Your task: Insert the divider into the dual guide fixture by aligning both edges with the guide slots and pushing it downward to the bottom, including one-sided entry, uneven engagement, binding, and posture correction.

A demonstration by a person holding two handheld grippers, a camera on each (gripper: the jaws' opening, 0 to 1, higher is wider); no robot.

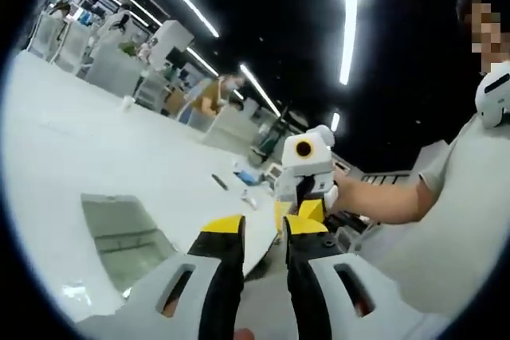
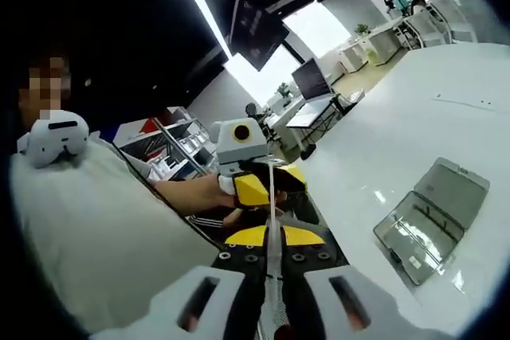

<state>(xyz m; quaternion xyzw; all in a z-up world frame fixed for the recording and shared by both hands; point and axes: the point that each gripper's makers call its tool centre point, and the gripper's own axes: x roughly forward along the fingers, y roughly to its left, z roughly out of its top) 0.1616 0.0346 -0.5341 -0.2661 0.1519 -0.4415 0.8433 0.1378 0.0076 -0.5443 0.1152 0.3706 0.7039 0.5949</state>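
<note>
**Two grippers meet over the table edge, a thin divider between them**

Two views, both tilted well off level.

Right gripper view: the right gripper (image 2: 273, 236) has its yellow-tipped jaws drawn close together on a thin pale divider (image 2: 272, 197) that stands edge-on between them. The divider runs straight forward from the jaw tips to the left gripper (image 2: 267, 181), which faces the camera just ahead, its own yellow tips at the divider's far end. Whether that far end is actually pinched there I cannot tell. A hand (image 2: 203, 194) behind holds the left gripper; the person (image 2: 96, 228), in a light shirt, takes up the left side. Off to the right, well apart from both grippers, a clear box (image 2: 430, 220) lies on the white table (image 2: 414, 109) with its lid swung open.

Left gripper view: the left gripper (image 1: 263, 232) shows its jaws at a narrow gap; nothing clearly readable sits in the gap, so grip is undetermined. The right gripper (image 1: 300, 211) sits just beyond the tips, facing back, held by a hand (image 1: 344, 193). The clear box (image 1: 123, 232) lies to the left on the table (image 1: 80, 133), near but not touching the jaws. A few small dark and light items (image 1: 235, 185) lie farther along the table, too small to identify.
</note>
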